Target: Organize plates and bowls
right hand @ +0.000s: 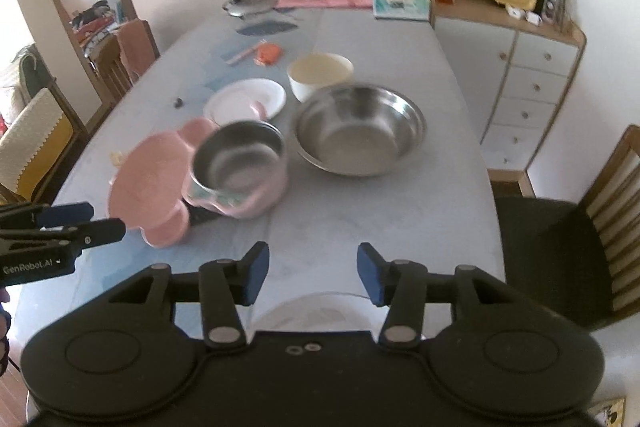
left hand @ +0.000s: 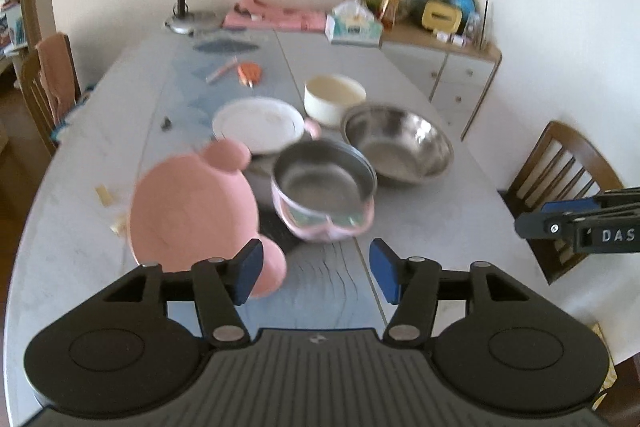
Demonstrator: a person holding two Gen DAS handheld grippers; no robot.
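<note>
"GenRobot.AI" on left gripper (right hand: 104,219)

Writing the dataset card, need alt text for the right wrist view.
The right gripper hangs open and empty over a grey table. Ahead stand a pink bear-shaped plate, a small steel-lined pink bowl, a large steel bowl, a white plate and a cream bowl. The left gripper pokes in at the left edge.

bear plate (left hand: 192,207) left of pot (left hand: 324,191), steel bowl (left hand: 400,143) right
</note>
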